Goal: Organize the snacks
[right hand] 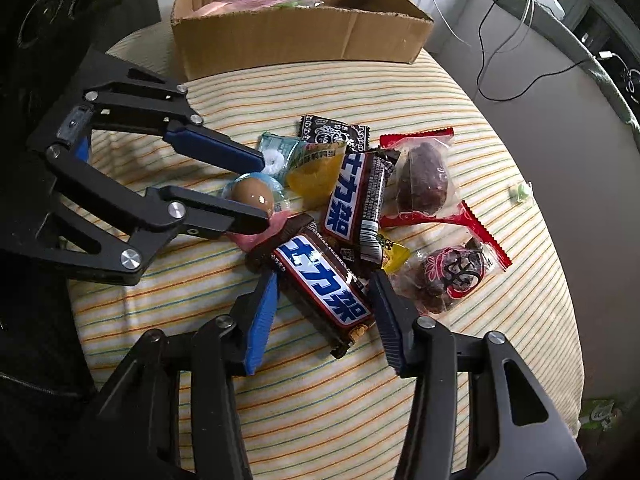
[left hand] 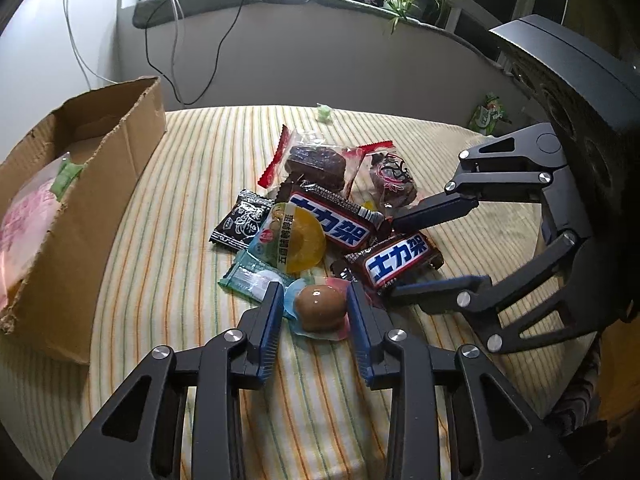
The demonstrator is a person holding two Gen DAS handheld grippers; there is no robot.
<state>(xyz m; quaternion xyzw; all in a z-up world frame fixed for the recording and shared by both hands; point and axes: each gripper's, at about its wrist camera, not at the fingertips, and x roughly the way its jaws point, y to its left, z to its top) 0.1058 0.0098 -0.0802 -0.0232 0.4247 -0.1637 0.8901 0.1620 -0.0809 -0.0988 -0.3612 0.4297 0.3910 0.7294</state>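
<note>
A pile of snacks lies on a striped cloth [left hand: 180, 208]. My left gripper [left hand: 314, 290] stands low over its near edge, shut on a packed brown egg [left hand: 320, 307] whose wrapper both pads touch; the egg rests on the cloth. From the right wrist, that gripper [right hand: 262, 190] comes in from the left around the egg [right hand: 253, 197]. My right gripper [right hand: 324, 276] straddles a brown Snickers bar [right hand: 320, 280] lying slantwise, and both pads meet its wrapper. The left wrist view has this gripper [left hand: 395, 258] entering from the right across the same bar [left hand: 400, 262].
An open cardboard box [left hand: 100, 168] [right hand: 300, 36] holding a pink bag [left hand: 24, 216] stands at the cloth's edge. A second Snickers bar [right hand: 356, 204], a yellow jelly pack [left hand: 288, 236], a black packet [left hand: 240, 220] and red-edged cake packs [right hand: 424, 180] crowd the pile. A green sweet [right hand: 520, 192] lies apart.
</note>
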